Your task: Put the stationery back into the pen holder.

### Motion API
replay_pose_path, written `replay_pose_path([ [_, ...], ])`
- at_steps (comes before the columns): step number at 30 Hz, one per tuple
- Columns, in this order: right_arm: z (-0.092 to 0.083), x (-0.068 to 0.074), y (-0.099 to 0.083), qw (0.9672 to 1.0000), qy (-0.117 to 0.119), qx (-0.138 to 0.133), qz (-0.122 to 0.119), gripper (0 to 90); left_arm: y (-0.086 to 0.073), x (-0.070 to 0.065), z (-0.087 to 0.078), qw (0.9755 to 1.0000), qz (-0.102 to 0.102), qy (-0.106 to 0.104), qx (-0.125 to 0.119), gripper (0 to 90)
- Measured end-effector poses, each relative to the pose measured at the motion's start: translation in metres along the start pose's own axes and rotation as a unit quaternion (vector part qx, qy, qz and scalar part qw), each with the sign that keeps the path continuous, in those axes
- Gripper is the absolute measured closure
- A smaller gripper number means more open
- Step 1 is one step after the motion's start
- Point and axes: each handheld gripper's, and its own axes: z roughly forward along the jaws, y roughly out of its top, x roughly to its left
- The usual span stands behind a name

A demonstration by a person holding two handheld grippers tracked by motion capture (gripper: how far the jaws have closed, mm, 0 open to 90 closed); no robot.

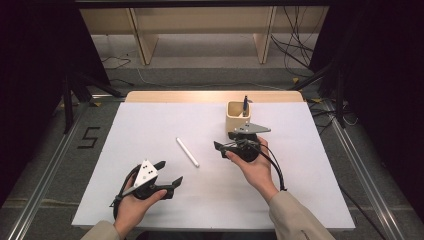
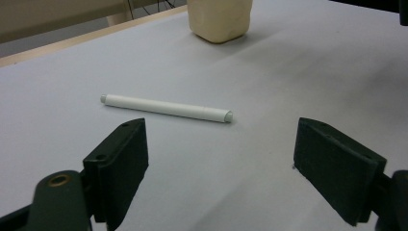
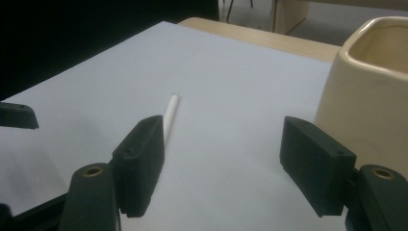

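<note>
White pen [image 1: 187, 152] is lying mid-table [image 1: 150, 120], free space all round, between both grippers. L gripper [image 1: 167, 175] is hovering w/ jaws spread, empty; R gripper [image 1: 220, 148] likewise, beside cream cup [image 1: 238, 117].

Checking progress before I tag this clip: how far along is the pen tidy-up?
Done: one dark pen stands in the cream cup. In hand: nothing; the right gripper is open beside the cup, the left gripper open near the table's front edge. Left: the white pen lies flat on the table, untouched.
</note>
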Motion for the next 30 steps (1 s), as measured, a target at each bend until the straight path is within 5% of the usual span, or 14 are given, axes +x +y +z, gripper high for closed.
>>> replay_pose_path([
  [30, 0.021, 0.026, -0.014, 0.9994, 0.021, 0.026, -0.011, 37.1, -0.001, 0.0, 0.001, 1.0, 0.001, -0.001, 0.003, 19.2],
])
